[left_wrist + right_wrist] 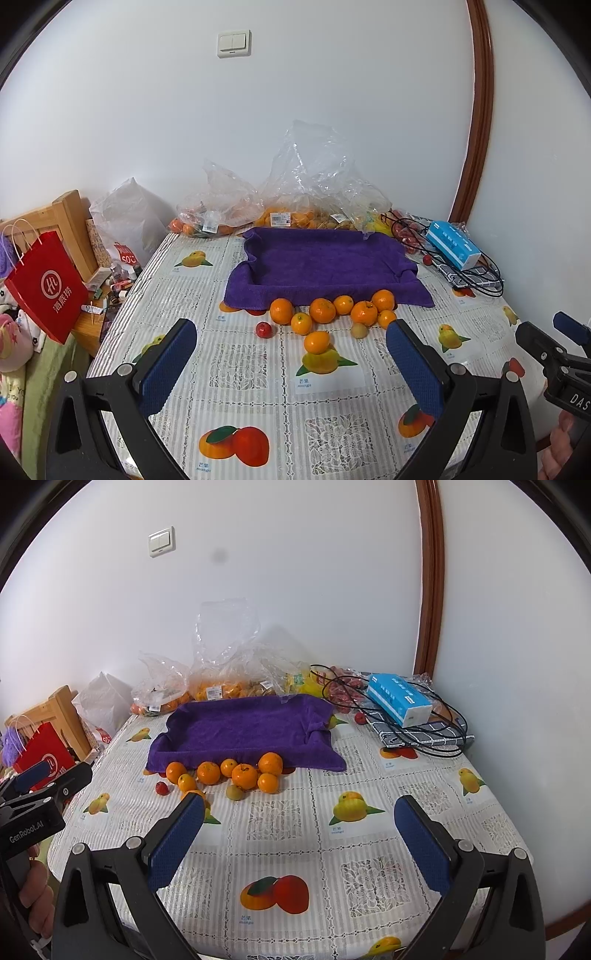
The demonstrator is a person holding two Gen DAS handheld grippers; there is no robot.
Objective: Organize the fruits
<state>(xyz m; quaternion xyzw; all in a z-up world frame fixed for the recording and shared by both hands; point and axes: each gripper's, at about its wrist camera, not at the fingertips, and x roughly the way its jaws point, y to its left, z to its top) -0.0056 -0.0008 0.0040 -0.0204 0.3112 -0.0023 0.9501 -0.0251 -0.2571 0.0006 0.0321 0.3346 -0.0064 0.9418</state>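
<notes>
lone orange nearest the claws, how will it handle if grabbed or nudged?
The lone orange is round and sits free on the flat tablecloth, so a nudge probably rolls it. Its skin looks smooth, maybe slightly slippery. Likely firm enough for the open left claw.

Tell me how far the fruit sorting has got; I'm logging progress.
Nothing looks done: the purple towel-lined tray holds no fruit. Nothing is in hand: left gripper and right gripper are both open. Left: the oranges, small red fruit and brownish fruit lie on the tablecloth before the tray.
</notes>
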